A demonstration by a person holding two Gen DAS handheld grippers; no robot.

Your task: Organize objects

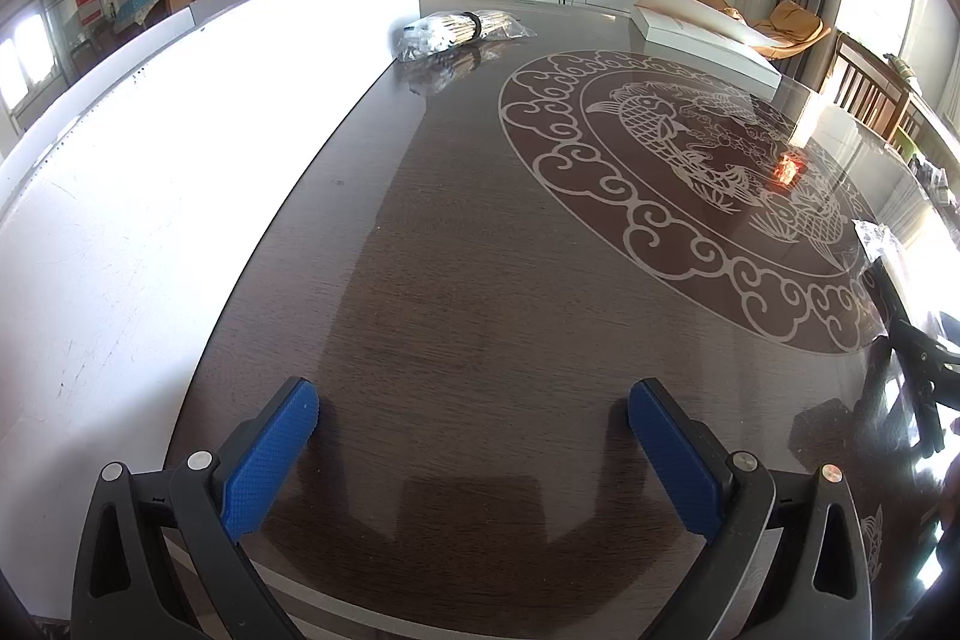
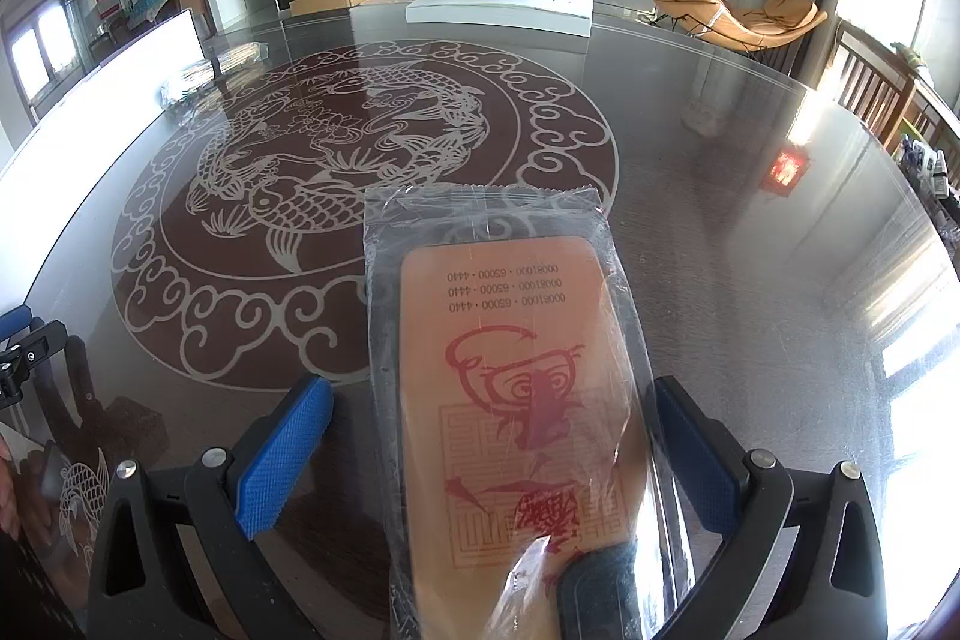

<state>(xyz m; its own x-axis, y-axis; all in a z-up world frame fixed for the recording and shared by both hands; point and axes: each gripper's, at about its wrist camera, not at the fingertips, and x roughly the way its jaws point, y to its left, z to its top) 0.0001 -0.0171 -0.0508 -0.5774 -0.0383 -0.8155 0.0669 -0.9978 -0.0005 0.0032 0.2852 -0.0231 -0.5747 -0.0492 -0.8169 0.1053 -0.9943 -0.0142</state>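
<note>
The right tool (image 2: 493,460) stands with its blue-padded jaws spread as wide as they go, above the dark glossy worktop (image 2: 720,232). Between the jaws lies a flat tan board printed with red figures and rows of digits, sealed in a clear plastic bag (image 2: 516,400). The packet runs lengthwise from the near edge of the right wrist view out past the fingertips, its crimped far end reaching onto the rim of the pale fish-and-cloud medallion (image 2: 360,196) set into the worktop. The left blue pad (image 2: 285,460) is clearly apart from the bag, with bare worktop showing between them. The right pad is partly hidden behind the bag's shiny edge; whether it touches cannot be told. A dark object overlaps the packet's near end at the bottom of the view.

The left tool (image 1: 474,454) has its jaws wide apart too, with nothing between them, only its own shadow on the worktop. It sits to the left of the medallion, near a tall white panel (image 1: 180,148) that runs along the worktop's left side. At the far end of that panel lies a bundle of thin sticks wrapped in clear plastic (image 1: 462,31). A flat white box (image 2: 501,7) rests on the far side of the worktop.
</note>
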